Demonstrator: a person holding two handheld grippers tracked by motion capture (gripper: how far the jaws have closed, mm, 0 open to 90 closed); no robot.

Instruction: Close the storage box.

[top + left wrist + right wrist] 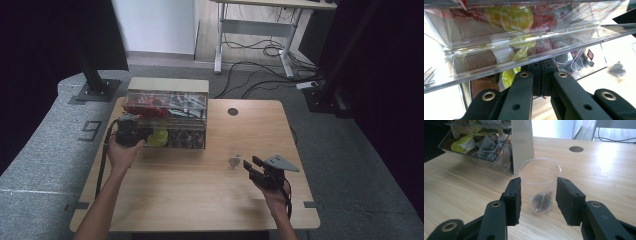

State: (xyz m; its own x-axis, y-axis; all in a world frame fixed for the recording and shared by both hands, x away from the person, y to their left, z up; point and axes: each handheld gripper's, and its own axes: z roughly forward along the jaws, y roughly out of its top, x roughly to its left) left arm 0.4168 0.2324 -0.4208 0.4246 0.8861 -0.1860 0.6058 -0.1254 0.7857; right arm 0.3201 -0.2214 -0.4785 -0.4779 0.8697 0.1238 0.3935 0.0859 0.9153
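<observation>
One tea bag (541, 200) in clear cup (539, 183), w/ sachets in organizer (167, 120).

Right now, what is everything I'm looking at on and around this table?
Table: one, light wood, a round hole near its far edge.
Clear organiser box: one, see-through, far left of the table, holding red and yellow-green packets and tea bags.
Plastic cup: one, clear, upright on the table right of the box.
Tea bag: one, dark, lying in the bottom of the cup.
Desk: one, white legs, on the floor behind, with black cables under it.
Left hand-held gripper: one, black, jaws shut, at the box's lower left front.
Right hand-held gripper: one, black, jaws either side of the cup, not pressing it.
Forearms: two, coming in from the near edge.
</observation>
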